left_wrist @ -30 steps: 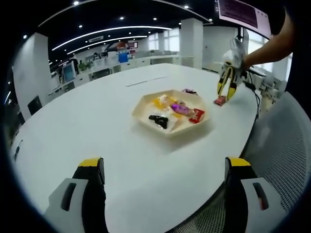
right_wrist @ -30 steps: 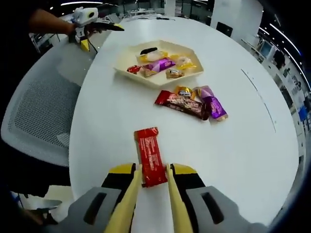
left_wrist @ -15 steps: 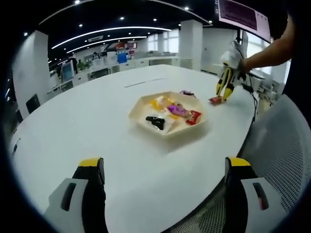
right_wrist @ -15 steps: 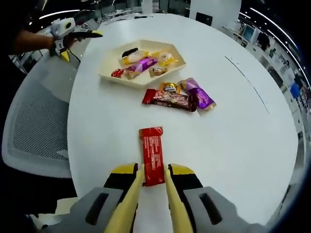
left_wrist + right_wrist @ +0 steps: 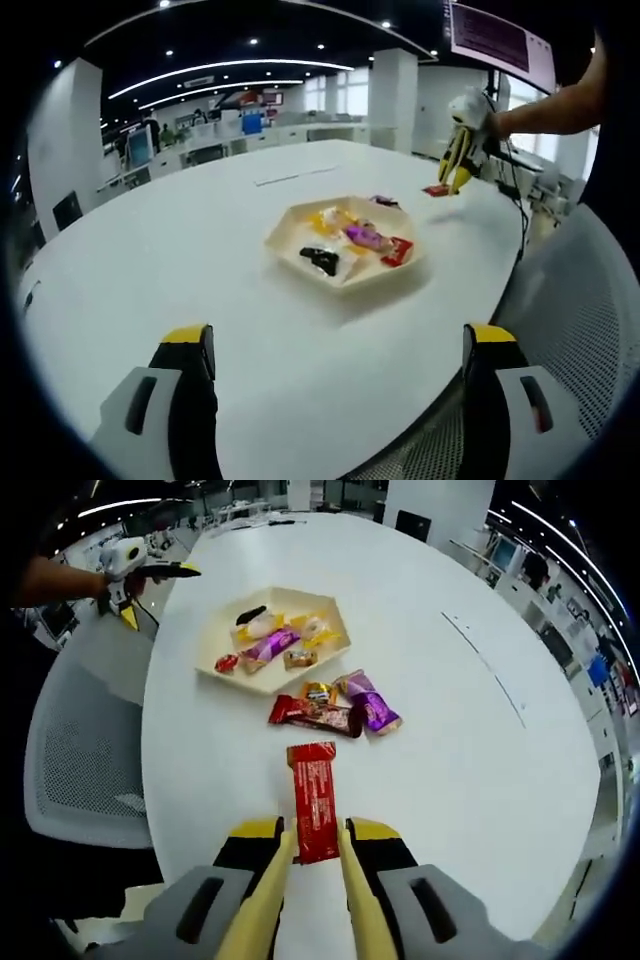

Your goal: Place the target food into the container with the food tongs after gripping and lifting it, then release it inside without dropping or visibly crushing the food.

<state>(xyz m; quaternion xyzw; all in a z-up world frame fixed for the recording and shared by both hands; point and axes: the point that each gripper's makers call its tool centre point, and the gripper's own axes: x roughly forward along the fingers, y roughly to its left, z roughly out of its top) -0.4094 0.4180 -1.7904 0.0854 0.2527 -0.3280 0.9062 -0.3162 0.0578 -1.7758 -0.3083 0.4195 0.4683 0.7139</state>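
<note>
In the left gripper view, your left gripper (image 5: 335, 385) is held low over the near edge of the white table (image 5: 180, 260), its two yellow-tipped jaws spread wide with nothing between them. Ahead of it, the pale hexagonal tray (image 5: 345, 250) sits on the table with several wrapped snacks inside: a black one, a purple one, a yellow one and a red one at the tray's right side. Beyond the tray, your right gripper (image 5: 452, 172) comes in from the right, clamped on a red bar (image 5: 437, 189) that hangs above the table surface, well apart from the tray. A grey mesh chair (image 5: 570, 330) stands at the right.

In the right gripper view, the right gripper (image 5: 313, 852) has its jaws closed on the near end of the red bar (image 5: 314, 798), which sticks out forward over the table. Farther on lies a small cluster of loose wrapped snacks (image 5: 335, 706), just beside the tray (image 5: 275, 630). The left gripper (image 5: 135, 575) shows at the upper left, jaws parted and empty, off the table edge.
</note>
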